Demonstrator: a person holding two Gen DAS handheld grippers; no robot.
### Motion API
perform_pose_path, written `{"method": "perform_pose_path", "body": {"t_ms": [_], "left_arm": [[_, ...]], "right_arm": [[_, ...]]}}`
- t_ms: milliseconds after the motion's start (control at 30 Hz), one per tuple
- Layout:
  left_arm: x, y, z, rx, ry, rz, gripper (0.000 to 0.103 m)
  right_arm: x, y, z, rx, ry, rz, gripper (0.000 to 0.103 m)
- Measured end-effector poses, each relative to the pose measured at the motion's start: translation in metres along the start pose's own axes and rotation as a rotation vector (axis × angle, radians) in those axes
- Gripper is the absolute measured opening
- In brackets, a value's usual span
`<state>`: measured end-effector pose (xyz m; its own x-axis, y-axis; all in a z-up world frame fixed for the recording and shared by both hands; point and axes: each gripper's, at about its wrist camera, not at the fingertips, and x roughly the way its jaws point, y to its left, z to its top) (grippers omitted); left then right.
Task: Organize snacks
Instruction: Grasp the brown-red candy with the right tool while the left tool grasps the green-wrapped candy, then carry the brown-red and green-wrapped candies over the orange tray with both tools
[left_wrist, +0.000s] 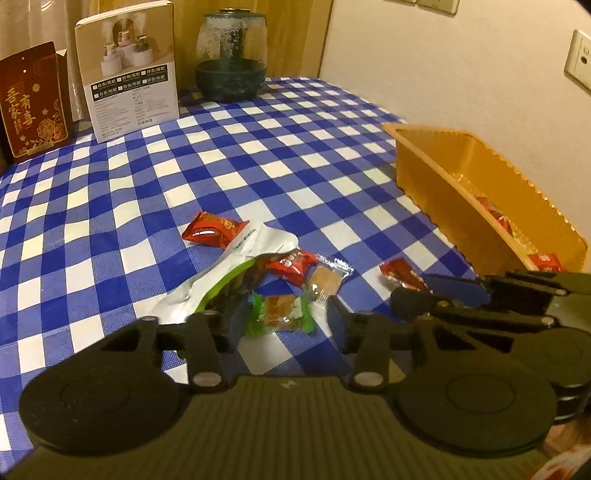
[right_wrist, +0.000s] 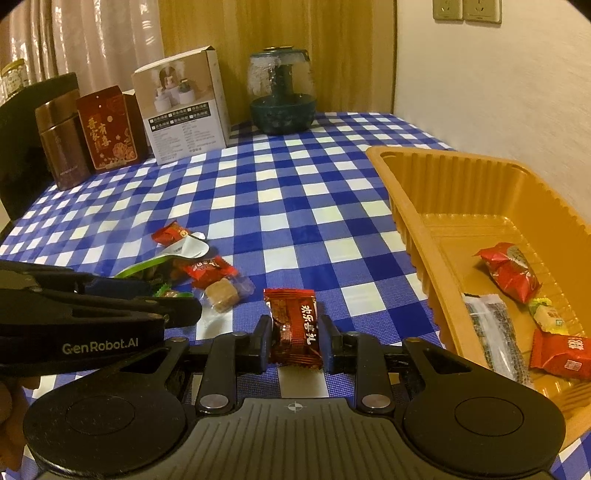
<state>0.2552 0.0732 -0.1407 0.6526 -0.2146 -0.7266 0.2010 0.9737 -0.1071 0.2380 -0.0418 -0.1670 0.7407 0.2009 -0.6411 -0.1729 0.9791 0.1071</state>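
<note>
Checkered desk: right gripper clamps red candy; left gripper open, empty. Next: carry to orange tray.

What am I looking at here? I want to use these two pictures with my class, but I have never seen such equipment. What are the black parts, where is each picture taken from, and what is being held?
The black parts are two hand-held grippers, each carried by a person; there is no robot arm. Each picture comes from a camera on one gripper, looking along its two fingers.

In the right-hand view, the right gripper is shut on a dark red candy. Beside it stands an orange tray already holding some wrapped snacks.

In the left-hand view, the left gripper is open over a green-wrapped sweet, holding nothing. More snacks and a torn white bag lie on the blue checked tablecloth.
</note>
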Motion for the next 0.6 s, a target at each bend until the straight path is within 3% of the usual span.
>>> {"method": "perform_pose_path", "body": {"t_ms": [133, 600], "left_arm": [[-0.004, -0.002, -0.004, 0.006, 0.004, 0.017, 0.022], [-0.057, -0.02, -0.013, -0.041, -0.006, 0.038, 0.021]], "right_arm": [[-0.003, 0.001, 0.0, -0.002, -0.002, 0.005, 0.027], [-0.045, 0.004, -0.012, -0.008, 0.002, 0.024, 0.027]]}}
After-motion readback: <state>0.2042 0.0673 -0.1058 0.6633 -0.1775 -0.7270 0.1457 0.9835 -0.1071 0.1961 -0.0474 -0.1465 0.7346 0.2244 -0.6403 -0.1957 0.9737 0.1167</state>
